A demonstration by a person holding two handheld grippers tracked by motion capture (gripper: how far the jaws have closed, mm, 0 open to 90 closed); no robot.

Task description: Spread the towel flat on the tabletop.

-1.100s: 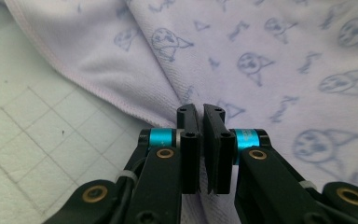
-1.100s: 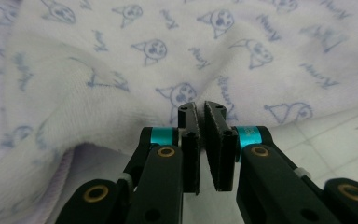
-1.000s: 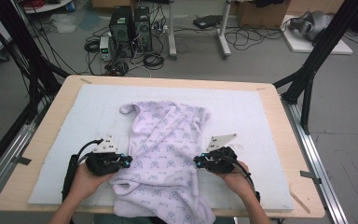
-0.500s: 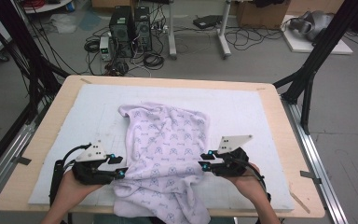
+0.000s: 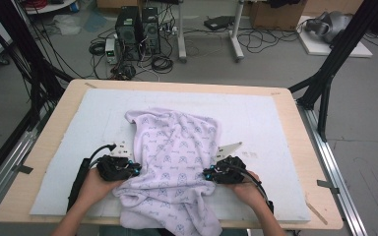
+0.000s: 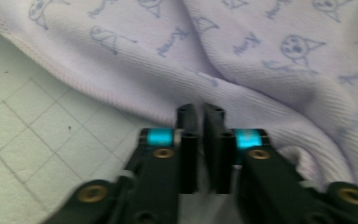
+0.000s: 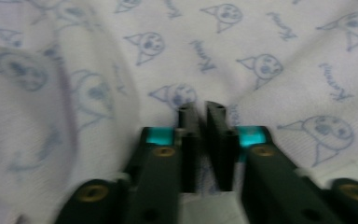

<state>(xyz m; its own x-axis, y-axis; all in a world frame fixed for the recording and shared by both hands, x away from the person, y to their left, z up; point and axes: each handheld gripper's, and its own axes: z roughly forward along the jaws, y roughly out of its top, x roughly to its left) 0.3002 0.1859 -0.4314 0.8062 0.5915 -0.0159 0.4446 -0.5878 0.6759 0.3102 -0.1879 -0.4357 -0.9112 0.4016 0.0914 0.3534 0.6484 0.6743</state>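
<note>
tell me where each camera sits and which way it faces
High view: above the person's side, facing forward and down on the lilac printed cloth; both hands, left gripper, right gripper.
Left gripper view: along its shut jaws at the cloth's hem.
Right gripper view: along its shut jaws at cloth.
All share the cloth.

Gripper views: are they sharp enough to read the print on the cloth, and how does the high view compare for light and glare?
Left gripper view: the lilac cloth is soft, its print smeared toward the edges. Right gripper view: the left side blurs most, while the cat-face print at centre stays readable. High view: even overhead light, no glare on the white mat, faint shadows under the hands, straight table edges slightly bowed.
</note>
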